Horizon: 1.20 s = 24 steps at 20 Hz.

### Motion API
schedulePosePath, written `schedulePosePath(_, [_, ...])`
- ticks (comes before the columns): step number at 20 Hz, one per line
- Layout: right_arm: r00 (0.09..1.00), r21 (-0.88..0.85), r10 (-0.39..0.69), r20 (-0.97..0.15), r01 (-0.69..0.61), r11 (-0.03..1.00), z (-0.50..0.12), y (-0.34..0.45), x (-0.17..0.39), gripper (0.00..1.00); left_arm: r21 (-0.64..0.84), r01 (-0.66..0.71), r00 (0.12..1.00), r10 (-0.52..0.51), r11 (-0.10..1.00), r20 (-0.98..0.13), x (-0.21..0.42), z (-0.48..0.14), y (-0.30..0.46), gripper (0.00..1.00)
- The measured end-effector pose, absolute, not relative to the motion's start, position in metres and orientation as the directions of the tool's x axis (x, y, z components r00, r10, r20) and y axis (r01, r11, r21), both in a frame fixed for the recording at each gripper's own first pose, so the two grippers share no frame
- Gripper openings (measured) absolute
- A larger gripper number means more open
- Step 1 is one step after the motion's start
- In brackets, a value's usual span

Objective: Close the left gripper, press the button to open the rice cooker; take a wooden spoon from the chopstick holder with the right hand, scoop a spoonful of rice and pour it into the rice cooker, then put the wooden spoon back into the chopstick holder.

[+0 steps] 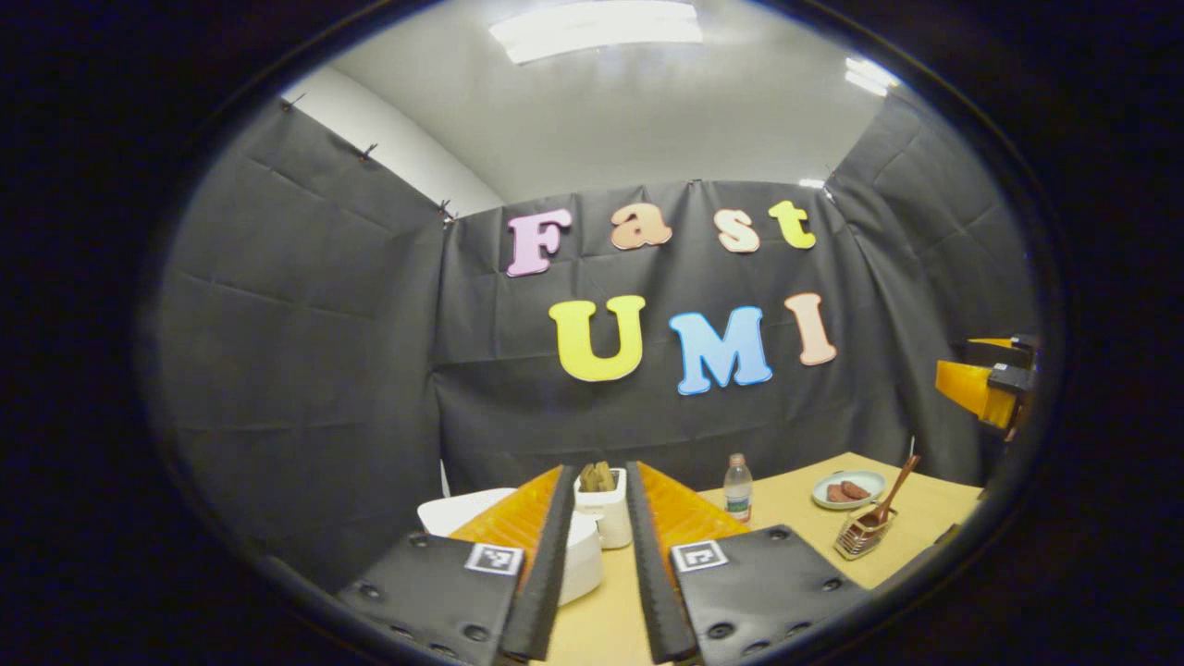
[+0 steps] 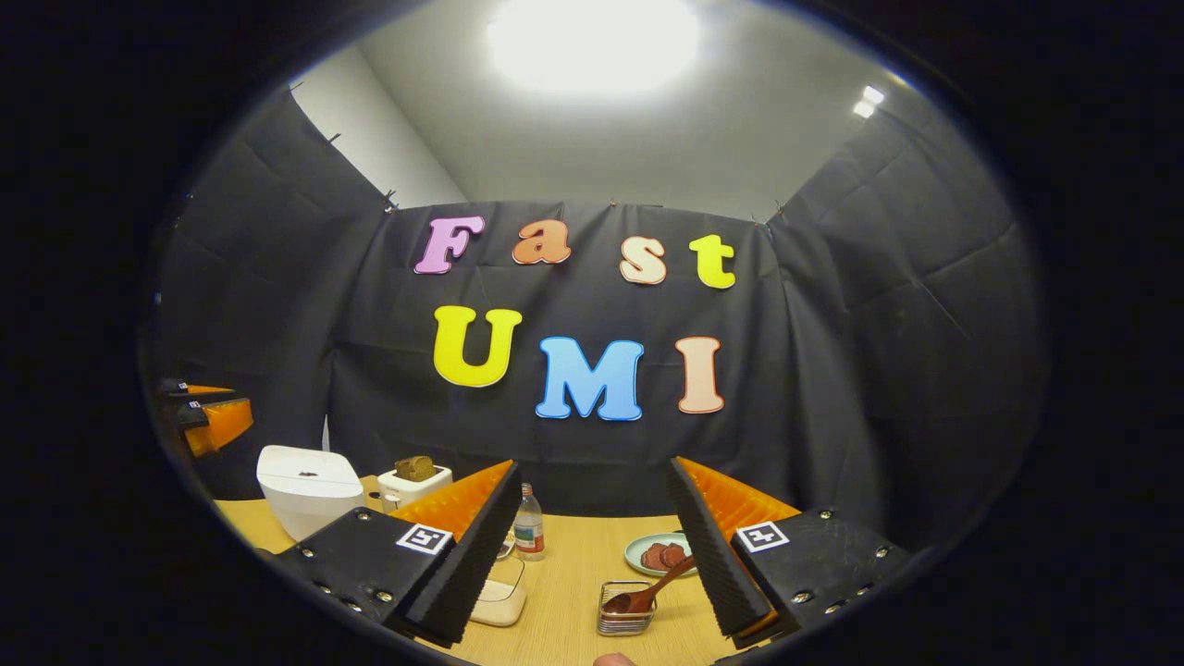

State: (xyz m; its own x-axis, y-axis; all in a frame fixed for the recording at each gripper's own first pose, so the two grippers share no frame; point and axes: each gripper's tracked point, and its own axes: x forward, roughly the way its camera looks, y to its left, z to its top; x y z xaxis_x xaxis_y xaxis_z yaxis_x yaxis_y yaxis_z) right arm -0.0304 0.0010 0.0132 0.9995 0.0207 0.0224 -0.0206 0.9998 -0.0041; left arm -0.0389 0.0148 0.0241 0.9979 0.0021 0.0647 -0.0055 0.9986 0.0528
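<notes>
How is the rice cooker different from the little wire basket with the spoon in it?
The rice cooker is white with solid walls; the wire basket is see-through metal mesh. The rice cooker looks much bigger than the basket. The rice cooker's lid is shut, while the basket is open on top, with a wooden spoon leaning out of it. Both stand on the same yellow table.

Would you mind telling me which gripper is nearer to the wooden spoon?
Right. The right gripper hangs open with the wooden spoon just ahead between its fingers; the left gripper faces the rice cooker, with the spoon off to its right.
</notes>
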Motion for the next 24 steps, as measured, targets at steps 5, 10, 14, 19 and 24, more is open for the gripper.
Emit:
schedulePosePath(5, [1.000,0.003,0.020,0.018,-0.020,1.000,0.013,0.003,-0.032,0.96,0.045,-0.040,0.998,0.038,0.998,0.047,-0.042,0.013,0.028,0.10])
schedulePosePath(10, [1.000,-0.011,0.010,0.019,-0.009,1.000,0.012,0.002,-0.036,0.96,0.018,-0.008,1.000,0.008,1.000,-0.019,-0.011,0.001,0.038,0.08])
schedulePosePath(14, [0.999,-0.014,-0.036,0.000,0.036,0.999,0.006,-0.005,-0.038,0.96,-0.003,-0.031,0.999,0.031,1.000,-0.033,0.031,-0.004,0.067,0.08])
schedulePosePath(19, [0.994,-0.023,-0.101,-0.032,0.100,0.995,-0.002,-0.011,-0.039,0.96,-0.052,-0.027,0.996,0.023,0.998,-0.090,0.090,-0.032,0.096,0.06])
schedulePosePath(24, [0.986,-0.059,-0.155,-0.058,0.152,0.987,-0.010,-0.012,-0.043,0.96,-0.086,-0.045,0.978,0.026,0.995,-0.207,0.152,-0.089,0.127,0.08])
